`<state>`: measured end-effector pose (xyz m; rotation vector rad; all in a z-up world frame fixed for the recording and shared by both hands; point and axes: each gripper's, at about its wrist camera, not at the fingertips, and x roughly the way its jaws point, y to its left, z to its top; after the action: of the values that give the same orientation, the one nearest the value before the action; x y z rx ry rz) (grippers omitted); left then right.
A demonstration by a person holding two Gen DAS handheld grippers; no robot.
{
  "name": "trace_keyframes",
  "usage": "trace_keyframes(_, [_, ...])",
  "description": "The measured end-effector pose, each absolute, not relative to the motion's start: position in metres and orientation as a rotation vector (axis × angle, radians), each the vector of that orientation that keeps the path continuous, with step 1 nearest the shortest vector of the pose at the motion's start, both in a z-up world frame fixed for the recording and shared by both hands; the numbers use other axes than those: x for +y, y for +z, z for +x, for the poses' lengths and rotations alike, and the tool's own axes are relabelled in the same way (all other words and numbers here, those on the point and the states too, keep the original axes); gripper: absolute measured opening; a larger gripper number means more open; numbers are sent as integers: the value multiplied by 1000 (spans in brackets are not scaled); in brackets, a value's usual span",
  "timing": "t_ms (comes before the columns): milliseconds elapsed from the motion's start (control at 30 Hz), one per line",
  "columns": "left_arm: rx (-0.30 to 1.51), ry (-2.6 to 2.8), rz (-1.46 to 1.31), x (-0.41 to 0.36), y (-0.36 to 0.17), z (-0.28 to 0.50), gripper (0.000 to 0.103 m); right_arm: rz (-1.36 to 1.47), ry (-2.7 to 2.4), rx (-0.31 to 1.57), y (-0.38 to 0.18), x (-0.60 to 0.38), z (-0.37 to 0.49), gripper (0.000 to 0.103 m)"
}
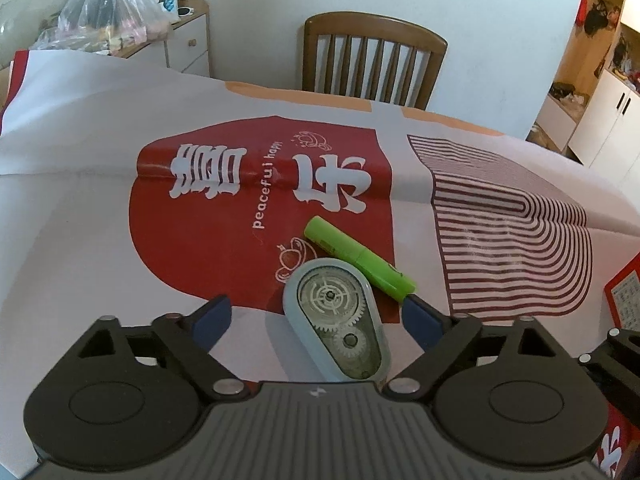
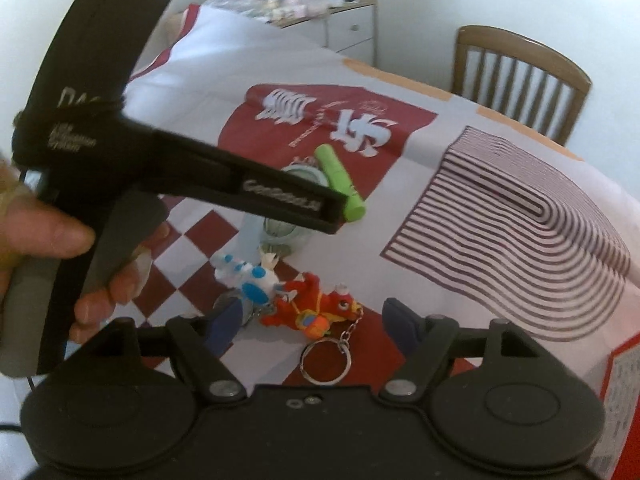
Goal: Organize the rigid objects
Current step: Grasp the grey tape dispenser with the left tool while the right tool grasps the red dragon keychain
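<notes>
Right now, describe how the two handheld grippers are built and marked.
Both grippers are black plastic with round pivot discs, silver screws and dark blue finger pads. The left gripper has a grey ribbed top; white lettering runs along its body. The right gripper looks alike.

Counted one green marker point(image 1: 358, 260), one correction tape dispenser point(image 1: 338, 324), two toy keychains: one red dragon point(image 2: 316, 306), one white-and-blue figure point(image 2: 248, 276). One chair point(image 1: 372, 60), one plastic bag point(image 1: 108, 12).
</notes>
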<state>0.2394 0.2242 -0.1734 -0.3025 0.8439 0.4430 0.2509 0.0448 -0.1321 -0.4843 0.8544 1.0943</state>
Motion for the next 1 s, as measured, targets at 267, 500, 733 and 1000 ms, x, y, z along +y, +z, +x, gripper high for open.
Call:
trace_keyframes(267, [833, 454, -281, 221, -177, 239, 82, -551, 1109, 833, -143, 52, 248, 74])
trace_keyframes(500, [817, 436, -272, 220, -174, 238, 54, -569, 1113, 829, -146, 55, 247, 61])
trace_keyframes(733, [813, 422, -279, 220, -173, 236, 54, -566, 1101, 814, -144, 50, 246, 58])
trace_keyframes(1000, [803, 406, -303, 221, -165, 222, 54, -505, 1055, 805, -130, 30, 243, 57])
